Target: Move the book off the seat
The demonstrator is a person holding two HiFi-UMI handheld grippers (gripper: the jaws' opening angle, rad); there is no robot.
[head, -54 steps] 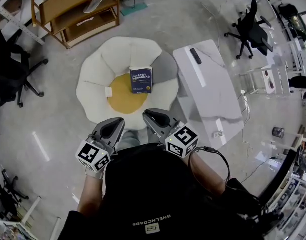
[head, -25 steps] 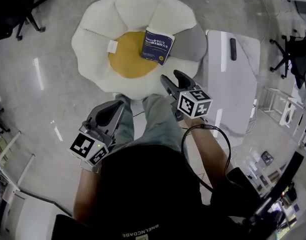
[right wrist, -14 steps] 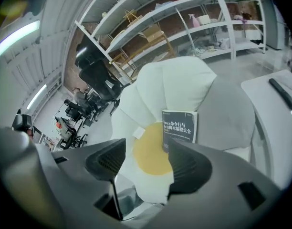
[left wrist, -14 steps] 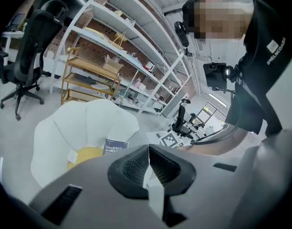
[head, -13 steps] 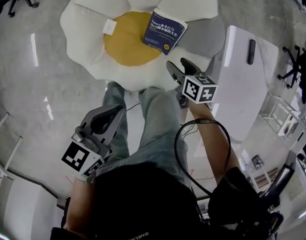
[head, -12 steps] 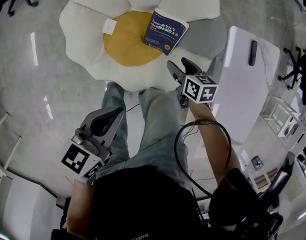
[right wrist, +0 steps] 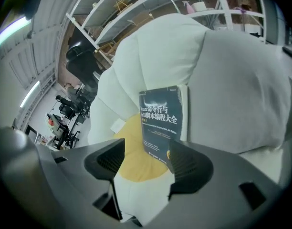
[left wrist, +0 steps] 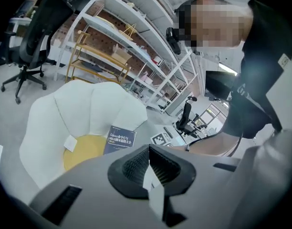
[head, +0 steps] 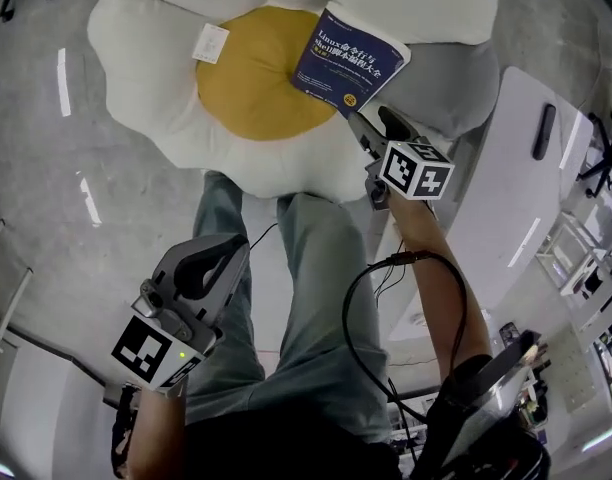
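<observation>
Opening with nothing between them, right tongs [head: 376,125] hover near the book [head: 352,60].

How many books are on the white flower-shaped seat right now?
1. The dark blue softcover book lies on the white flower-shaped seat, at its yellow centre's edge, against the grey cushion. No other book shows; none seems hidden.

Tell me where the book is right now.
In the head view the blue book lies upper centre on the flower-shaped seat, at the right edge of its yellow centre, beside the grey cushion.
</observation>
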